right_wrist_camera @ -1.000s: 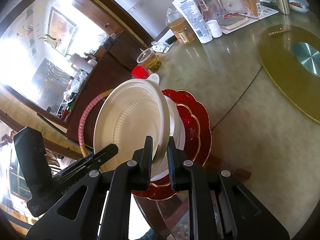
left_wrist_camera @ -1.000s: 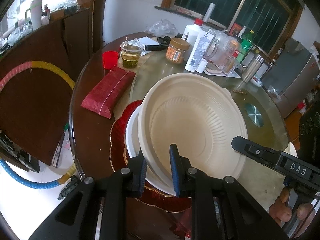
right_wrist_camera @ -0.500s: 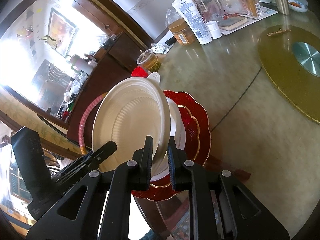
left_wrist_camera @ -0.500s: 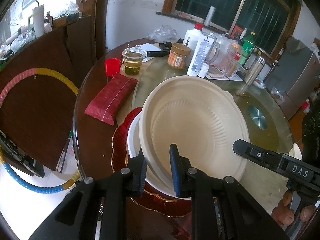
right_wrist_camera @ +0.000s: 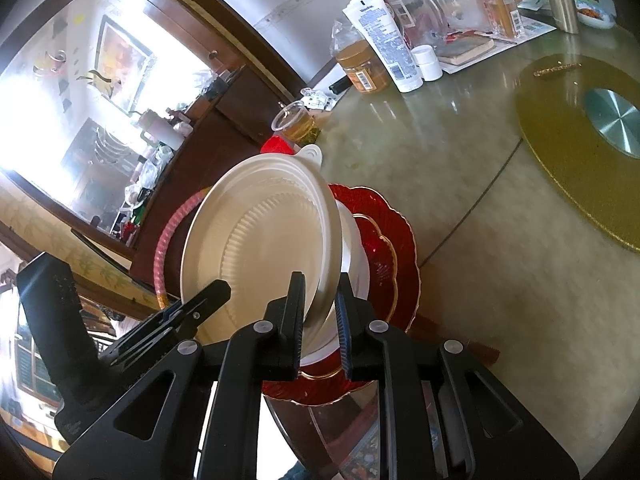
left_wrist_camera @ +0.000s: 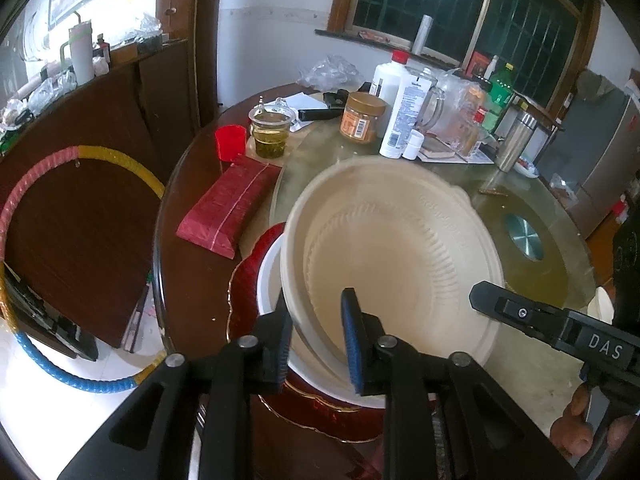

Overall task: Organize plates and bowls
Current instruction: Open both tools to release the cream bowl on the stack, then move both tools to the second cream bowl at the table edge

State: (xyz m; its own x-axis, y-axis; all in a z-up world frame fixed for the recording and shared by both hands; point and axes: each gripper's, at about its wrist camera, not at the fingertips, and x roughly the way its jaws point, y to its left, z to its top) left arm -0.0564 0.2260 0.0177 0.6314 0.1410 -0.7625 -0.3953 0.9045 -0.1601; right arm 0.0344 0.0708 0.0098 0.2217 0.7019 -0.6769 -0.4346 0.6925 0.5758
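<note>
A cream ribbed bowl (left_wrist_camera: 392, 264) (right_wrist_camera: 264, 240) is held tilted over a white bowl (left_wrist_camera: 268, 280) (right_wrist_camera: 354, 252) that sits on a red gold-rimmed plate (left_wrist_camera: 248, 284) (right_wrist_camera: 396, 248) at the table's near edge. My left gripper (left_wrist_camera: 316, 332) is shut on the cream bowl's near rim, one finger inside and one outside. My right gripper (right_wrist_camera: 320, 312) is shut on the same bowl's rim from the other side. Each gripper shows in the other's view, the right one (left_wrist_camera: 520, 312) and the left one (right_wrist_camera: 192, 304).
A red packet (left_wrist_camera: 228, 208), red cup (left_wrist_camera: 230, 142) and cup of tea (left_wrist_camera: 270, 132) lie to the left. Jar (left_wrist_camera: 362, 118), white bottles (left_wrist_camera: 402, 116), pitcher and flask (left_wrist_camera: 514, 140) stand at the back. A gold turntable (right_wrist_camera: 580, 136) is at right. A hoop (left_wrist_camera: 80, 160) leans on a cabinet.
The cream bowl has risen a little and tilted more, away from the white bowl, with both grippers still on its rim.
</note>
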